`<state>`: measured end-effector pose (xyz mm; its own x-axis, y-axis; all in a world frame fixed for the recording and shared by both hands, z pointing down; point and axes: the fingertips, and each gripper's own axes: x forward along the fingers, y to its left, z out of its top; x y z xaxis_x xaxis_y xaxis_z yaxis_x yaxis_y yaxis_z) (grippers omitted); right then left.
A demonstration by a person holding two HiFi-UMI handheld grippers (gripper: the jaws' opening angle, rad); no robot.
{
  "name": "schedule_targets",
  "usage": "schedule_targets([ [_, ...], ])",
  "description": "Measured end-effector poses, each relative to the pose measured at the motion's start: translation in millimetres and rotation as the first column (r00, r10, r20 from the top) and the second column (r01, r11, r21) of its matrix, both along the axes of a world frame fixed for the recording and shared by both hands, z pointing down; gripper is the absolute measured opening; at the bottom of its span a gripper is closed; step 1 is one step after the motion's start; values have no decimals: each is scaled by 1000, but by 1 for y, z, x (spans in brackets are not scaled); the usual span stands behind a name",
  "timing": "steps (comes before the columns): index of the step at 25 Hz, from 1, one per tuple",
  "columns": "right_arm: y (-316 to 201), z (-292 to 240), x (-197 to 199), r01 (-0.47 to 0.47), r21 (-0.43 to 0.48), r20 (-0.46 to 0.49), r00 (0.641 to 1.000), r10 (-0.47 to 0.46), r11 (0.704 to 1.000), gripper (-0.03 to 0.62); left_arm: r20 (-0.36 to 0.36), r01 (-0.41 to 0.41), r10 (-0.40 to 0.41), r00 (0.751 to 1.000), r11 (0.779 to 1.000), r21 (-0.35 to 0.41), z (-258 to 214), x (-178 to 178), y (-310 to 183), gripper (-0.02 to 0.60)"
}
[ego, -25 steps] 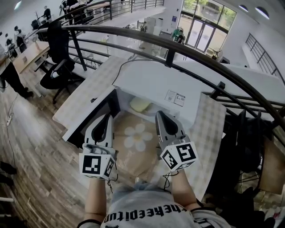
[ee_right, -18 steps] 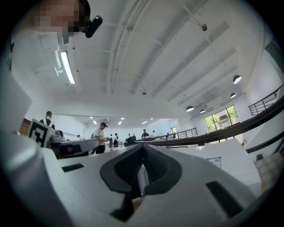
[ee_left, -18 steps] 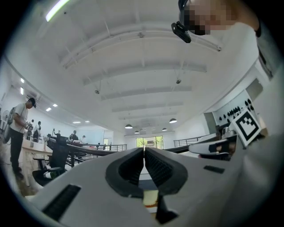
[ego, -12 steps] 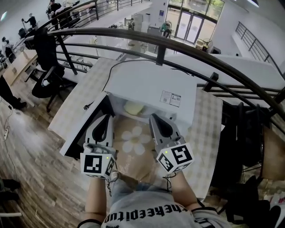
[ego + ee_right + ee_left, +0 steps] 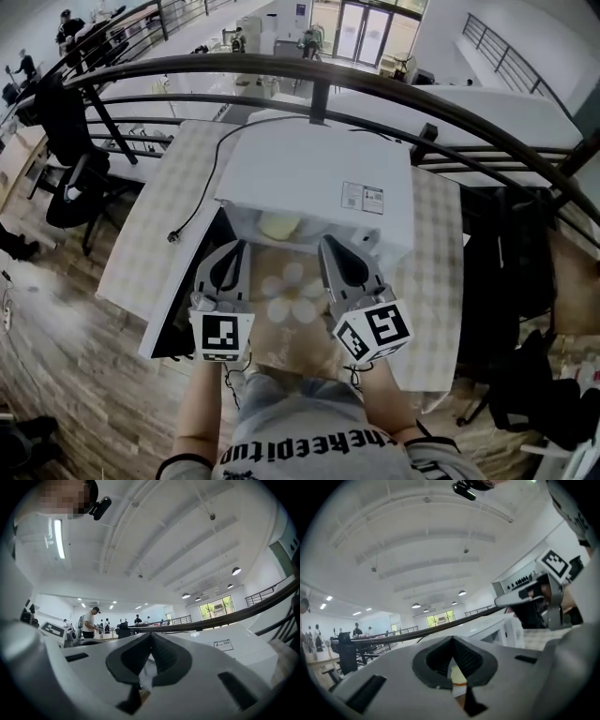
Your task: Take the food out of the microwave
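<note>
A desk (image 5: 141,253) with a checked cloth stands beside a dark curved railing (image 5: 281,64) in a large bright hall. In the centre of the frame a white microwave (image 5: 319,178) sits on it, with its door (image 5: 178,309) swung open toward the lower left. The food (image 5: 279,225), a pale yellowish piece, lies inside the cavity, just above a flower-patterned mat (image 5: 291,292). The left gripper (image 5: 234,247) and the right gripper (image 5: 328,246) point toward the opening, one on each side of the mat and both apart from the food. Their fingers are clenched together and hold nothing.
</note>
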<state>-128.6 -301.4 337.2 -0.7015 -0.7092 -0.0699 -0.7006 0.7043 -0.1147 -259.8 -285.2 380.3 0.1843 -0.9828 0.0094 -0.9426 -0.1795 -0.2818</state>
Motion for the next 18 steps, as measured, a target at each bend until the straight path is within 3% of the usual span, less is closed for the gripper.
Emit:
schedule_targets([
  [5,0,14,1,-65,-28,-17,998,65,997,5,120,-64,74,990,994,-87,50,4,-23,9],
  [9,1,26,6,-116,-58,-29,993,114,992,5,261,-114,139,955,988,-106,81,13,-35,9],
  [13,4,38,11,-155,-81,-33,988,153,985,5,401,-158,209,892,975,-156,119,21,-45,11],
  [18,10,50,20,-203,-103,-30,979,201,974,5,569,-213,298,767,954,-212,155,34,-53,12],
])
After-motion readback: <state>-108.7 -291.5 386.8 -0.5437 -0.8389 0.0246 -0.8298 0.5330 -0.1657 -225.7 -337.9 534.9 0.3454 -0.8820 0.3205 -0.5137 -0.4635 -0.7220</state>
